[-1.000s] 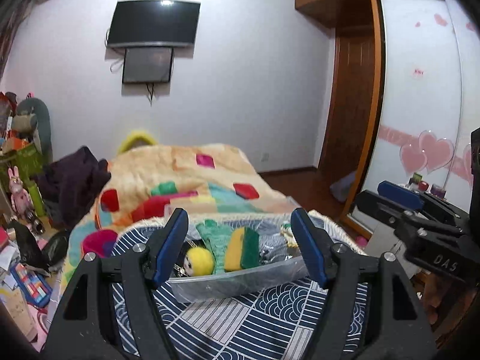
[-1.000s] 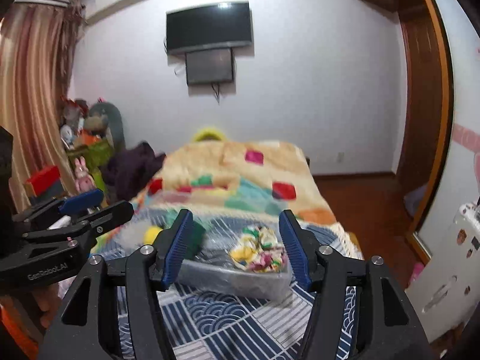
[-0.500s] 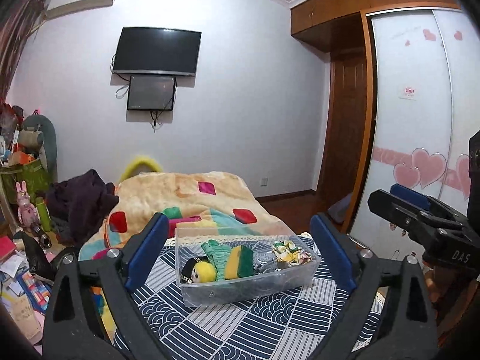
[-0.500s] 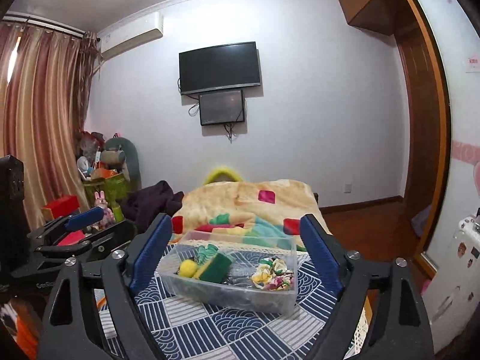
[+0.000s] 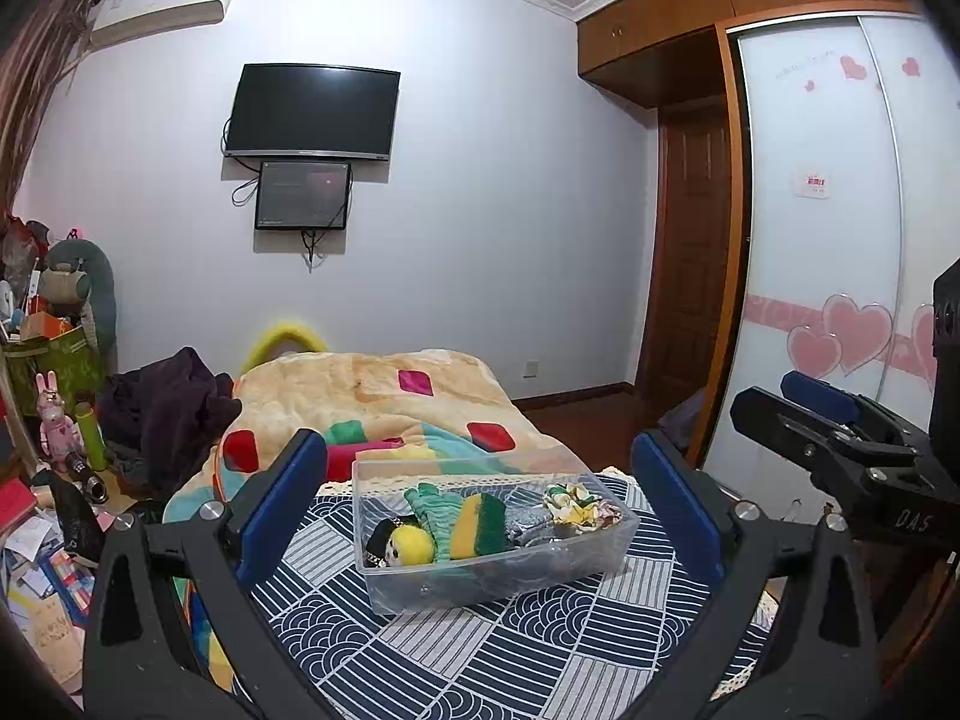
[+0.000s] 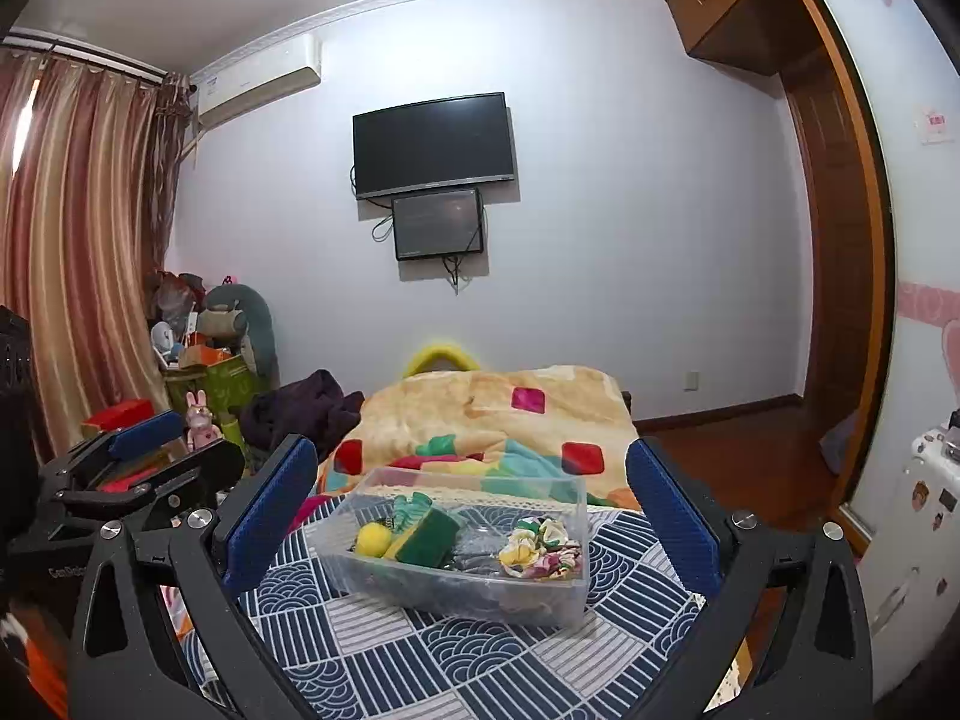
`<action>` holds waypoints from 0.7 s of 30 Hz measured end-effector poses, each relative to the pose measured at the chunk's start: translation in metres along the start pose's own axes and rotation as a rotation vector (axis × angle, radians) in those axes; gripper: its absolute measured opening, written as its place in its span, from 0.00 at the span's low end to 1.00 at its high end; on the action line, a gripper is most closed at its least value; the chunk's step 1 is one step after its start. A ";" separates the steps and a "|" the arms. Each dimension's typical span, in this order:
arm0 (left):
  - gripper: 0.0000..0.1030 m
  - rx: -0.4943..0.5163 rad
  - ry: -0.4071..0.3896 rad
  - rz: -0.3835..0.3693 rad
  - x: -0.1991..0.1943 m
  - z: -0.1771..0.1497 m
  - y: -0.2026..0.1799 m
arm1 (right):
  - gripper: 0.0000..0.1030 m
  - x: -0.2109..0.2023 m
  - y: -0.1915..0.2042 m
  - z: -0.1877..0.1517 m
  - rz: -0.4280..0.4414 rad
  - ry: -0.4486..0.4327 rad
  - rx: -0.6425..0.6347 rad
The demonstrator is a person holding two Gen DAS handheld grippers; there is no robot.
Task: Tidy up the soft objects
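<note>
A clear plastic box [image 5: 480, 582] stands on a blue patterned cloth [image 5: 480, 648]. It holds a yellow-headed doll [image 5: 411, 545], a green knit glove [image 5: 435, 507], a yellow-green sponge [image 5: 477, 525], a grey cloth and a floral scrunchie [image 5: 576, 504]. My left gripper [image 5: 480, 510] is open and empty, held back from the box. The box [image 6: 540, 594] shows in the right wrist view with the sponge [image 6: 426, 540] and scrunchie [image 6: 540, 546]. My right gripper [image 6: 471, 510] is open and empty, also back from the box.
A bed with a patchwork blanket [image 5: 390, 396] lies behind the cloth. Dark clothes [image 5: 162, 408] and cluttered toys [image 5: 54, 420] are at the left. A wardrobe [image 5: 840, 240] and wooden door [image 5: 690, 252] are at the right. A TV [image 5: 312, 111] hangs on the wall.
Both grippers have opened wider and pulled back and up from the box, which now looks smaller and sits wholly between the fingers.
</note>
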State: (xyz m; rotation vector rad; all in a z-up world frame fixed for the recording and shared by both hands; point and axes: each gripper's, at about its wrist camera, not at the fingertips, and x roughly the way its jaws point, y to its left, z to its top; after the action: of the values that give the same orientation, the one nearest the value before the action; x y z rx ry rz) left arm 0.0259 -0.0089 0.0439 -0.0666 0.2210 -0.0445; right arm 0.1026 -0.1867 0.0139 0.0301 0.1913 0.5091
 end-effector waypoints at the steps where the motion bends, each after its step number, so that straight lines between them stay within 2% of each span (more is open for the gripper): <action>1: 1.00 0.000 0.000 0.000 0.000 0.000 0.000 | 1.00 -0.001 0.001 0.000 0.000 -0.001 0.000; 21: 1.00 0.005 -0.004 0.003 -0.001 0.000 -0.001 | 1.00 -0.002 0.003 0.001 0.002 -0.006 -0.004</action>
State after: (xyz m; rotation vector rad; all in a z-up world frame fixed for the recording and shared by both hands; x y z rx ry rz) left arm 0.0252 -0.0094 0.0440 -0.0610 0.2166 -0.0424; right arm 0.1000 -0.1852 0.0157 0.0285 0.1841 0.5113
